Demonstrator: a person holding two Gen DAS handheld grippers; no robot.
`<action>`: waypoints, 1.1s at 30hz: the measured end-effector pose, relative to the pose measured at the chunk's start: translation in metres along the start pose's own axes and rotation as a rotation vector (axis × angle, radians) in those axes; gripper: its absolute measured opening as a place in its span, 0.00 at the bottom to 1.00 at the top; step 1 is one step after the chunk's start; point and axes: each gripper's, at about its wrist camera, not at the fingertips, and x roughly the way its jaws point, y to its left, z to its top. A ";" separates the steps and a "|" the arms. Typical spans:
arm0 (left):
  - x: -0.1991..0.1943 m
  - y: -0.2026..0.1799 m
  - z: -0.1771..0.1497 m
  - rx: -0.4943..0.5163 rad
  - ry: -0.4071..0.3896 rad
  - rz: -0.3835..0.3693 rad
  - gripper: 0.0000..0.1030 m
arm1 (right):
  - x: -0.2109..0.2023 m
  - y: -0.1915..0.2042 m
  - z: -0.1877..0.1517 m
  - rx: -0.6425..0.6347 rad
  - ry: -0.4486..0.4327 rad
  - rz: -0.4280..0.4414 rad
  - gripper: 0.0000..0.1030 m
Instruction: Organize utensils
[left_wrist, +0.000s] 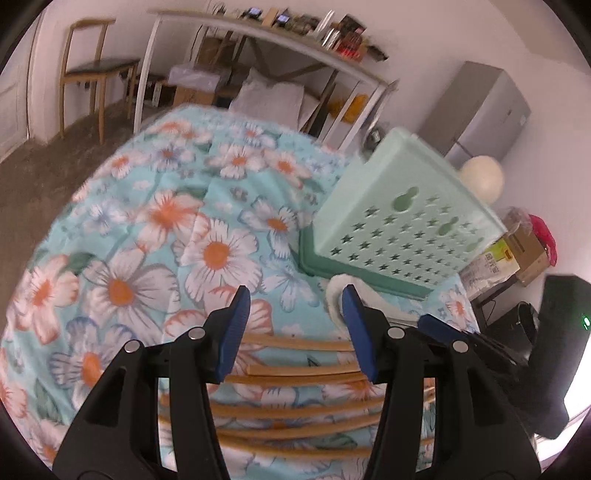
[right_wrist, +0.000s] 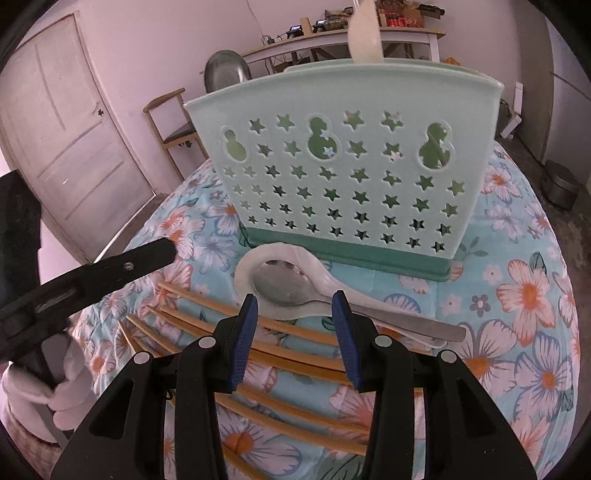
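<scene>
The left gripper (left_wrist: 295, 295) hovered with its jaws apart, grasping nothing, over wooden chopsticks (left_wrist: 295, 380) on the floral tablecloth (left_wrist: 122, 258). The right gripper (right_wrist: 294, 301) hung likewise released and empty. At its 12 o'clock lay a metal spoon (right_wrist: 284, 286) nested in a white ceramic spoon (right_wrist: 251, 264), with the green utensil caddy (right_wrist: 343, 177) beyond.

cloth (right_wrist: 517, 295): turquoise, white-orange flowers
basket (right_wrist: 343, 177): mint, star cutouts, darker green base
chopsticks (right_wrist: 295, 328): tan
spoons (right_wrist: 288, 288): steel on white, probably ceramic
pads (right_wrist: 245, 339): blue
</scene>
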 end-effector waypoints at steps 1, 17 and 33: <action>0.005 0.003 0.000 -0.022 0.023 -0.011 0.48 | 0.001 -0.002 -0.002 0.008 0.007 0.001 0.40; 0.018 0.008 -0.012 -0.050 0.065 -0.033 0.48 | -0.004 -0.013 -0.013 0.051 0.011 0.027 0.40; 0.016 0.011 -0.008 -0.119 0.049 -0.171 0.41 | -0.027 -0.032 0.009 0.059 -0.041 0.000 0.40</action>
